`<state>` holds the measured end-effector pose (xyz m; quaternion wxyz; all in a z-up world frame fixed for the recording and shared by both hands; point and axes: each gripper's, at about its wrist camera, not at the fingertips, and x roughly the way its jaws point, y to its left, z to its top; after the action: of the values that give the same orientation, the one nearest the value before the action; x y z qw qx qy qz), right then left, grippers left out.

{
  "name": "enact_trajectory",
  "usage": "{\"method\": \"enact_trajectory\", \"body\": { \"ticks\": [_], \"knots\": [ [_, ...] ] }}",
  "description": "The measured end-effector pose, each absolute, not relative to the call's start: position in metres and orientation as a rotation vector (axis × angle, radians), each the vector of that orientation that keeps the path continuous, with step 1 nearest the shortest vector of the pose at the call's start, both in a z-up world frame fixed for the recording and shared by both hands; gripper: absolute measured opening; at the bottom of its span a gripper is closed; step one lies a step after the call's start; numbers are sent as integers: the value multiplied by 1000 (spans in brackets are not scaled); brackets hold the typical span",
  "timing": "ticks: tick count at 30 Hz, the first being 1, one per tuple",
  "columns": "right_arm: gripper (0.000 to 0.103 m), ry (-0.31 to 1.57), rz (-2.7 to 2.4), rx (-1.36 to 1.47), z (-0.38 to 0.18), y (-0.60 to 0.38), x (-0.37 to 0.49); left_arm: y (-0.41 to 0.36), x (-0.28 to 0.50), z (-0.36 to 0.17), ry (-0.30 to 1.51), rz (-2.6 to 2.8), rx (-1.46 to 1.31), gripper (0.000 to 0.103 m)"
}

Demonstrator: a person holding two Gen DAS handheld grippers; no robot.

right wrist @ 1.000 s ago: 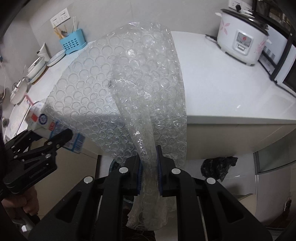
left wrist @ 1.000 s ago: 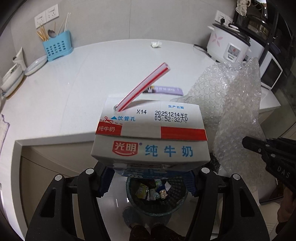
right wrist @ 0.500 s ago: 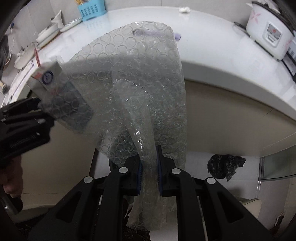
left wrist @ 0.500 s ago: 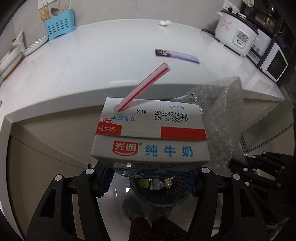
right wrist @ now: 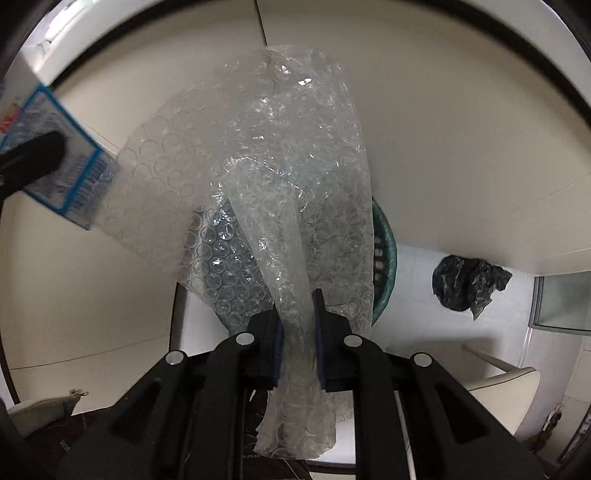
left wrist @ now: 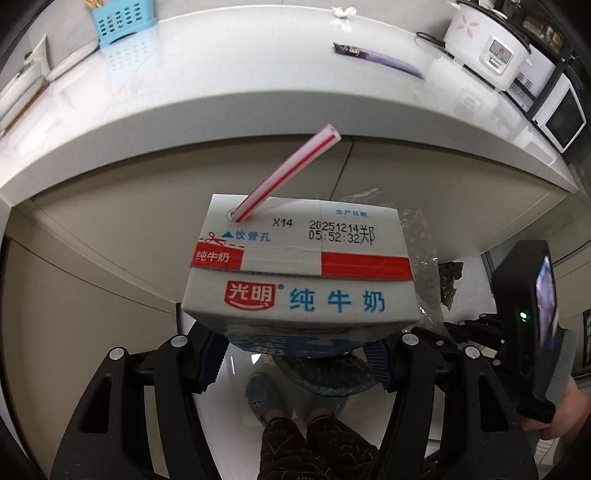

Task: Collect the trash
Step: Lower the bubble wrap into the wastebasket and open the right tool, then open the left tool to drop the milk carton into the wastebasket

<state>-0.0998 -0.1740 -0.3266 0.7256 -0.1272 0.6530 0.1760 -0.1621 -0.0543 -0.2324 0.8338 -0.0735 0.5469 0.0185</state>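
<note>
The left gripper (left wrist: pixel 301 354) clamps a white milk carton (left wrist: pixel 299 273); the right gripper (right wrist: pixel 298 332) pinches clear bubble wrap (right wrist: pixel 266 192), which hides most of the green mesh bin (right wrist: pixel 386 258).

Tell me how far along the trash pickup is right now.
Midway. In hand: the left gripper clamps the milk carton, the right gripper pinches the bubble wrap, both above the bin, neither dropped in. Left: a purple wrapper and a crumpled tissue on the counter.
</note>
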Motion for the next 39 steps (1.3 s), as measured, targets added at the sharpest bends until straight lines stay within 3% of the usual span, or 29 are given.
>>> {"method": "enact_trajectory", "body": {
  "ticks": [8, 39],
  "knots": [
    [23, 1477, 373, -294, -341, -169, -95, -46, -165, -239, 1184, 54, -160, 62],
    [81, 1408, 330, -230, -313, -196, -96, -72, -124, -274, 1252, 26, -152, 62]
  ]
}}
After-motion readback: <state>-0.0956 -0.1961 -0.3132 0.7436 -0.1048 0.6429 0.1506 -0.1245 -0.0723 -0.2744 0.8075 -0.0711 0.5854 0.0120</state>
